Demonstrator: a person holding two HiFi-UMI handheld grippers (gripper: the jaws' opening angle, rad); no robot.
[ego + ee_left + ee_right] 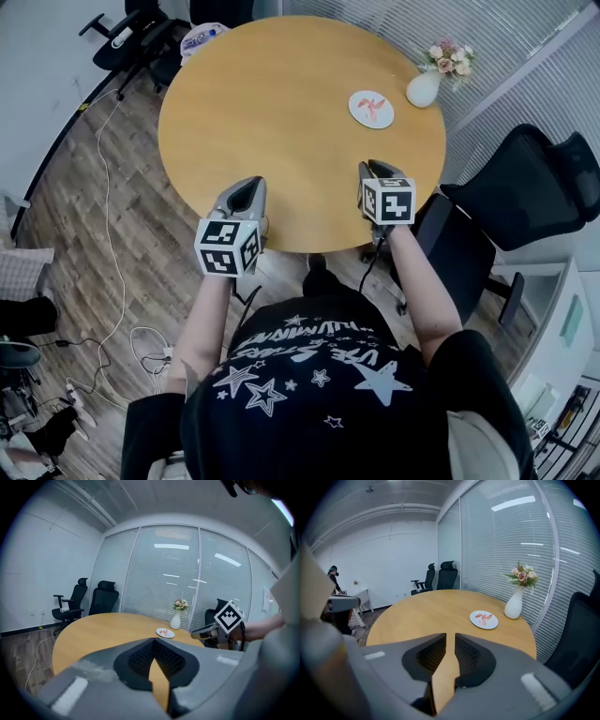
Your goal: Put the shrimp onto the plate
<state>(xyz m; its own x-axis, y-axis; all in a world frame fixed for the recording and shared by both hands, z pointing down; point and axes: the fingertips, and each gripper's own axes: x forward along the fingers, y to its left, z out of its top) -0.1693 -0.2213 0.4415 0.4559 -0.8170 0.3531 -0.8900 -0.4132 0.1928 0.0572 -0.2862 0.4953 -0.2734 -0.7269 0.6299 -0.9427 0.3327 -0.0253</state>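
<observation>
So I'm looking down at the big round wooden table (281,122), which is taking up most of the head view. A black office chair (525,202) is sitting off to its right, and two more chairs (127,37) are parked at the far left corner by the wall. A white cable (105,187) is trailing along the wood floor on the left.

Both grippers are hovering at the near edge of the table, one on each side, and neither is carrying anything. The left gripper (247,183) is pressed together, with its tips meeting in its own view and only a wedge of tabletop showing behind them. The right gripper (373,166) is sitting barely spread. There's a thin slit between its jaws with just table showing through it.

Over on the far right side of the table, a white vase (423,89) is standing upright with pink and white flowers (449,57) in it. Just beside the vase, on its left, the small white plate (358,105) is lying flat. The shrimp (376,108) are lying on that plate as a few pinkish-orange pieces near its middle. Both grippers are hanging well apart from it.
</observation>
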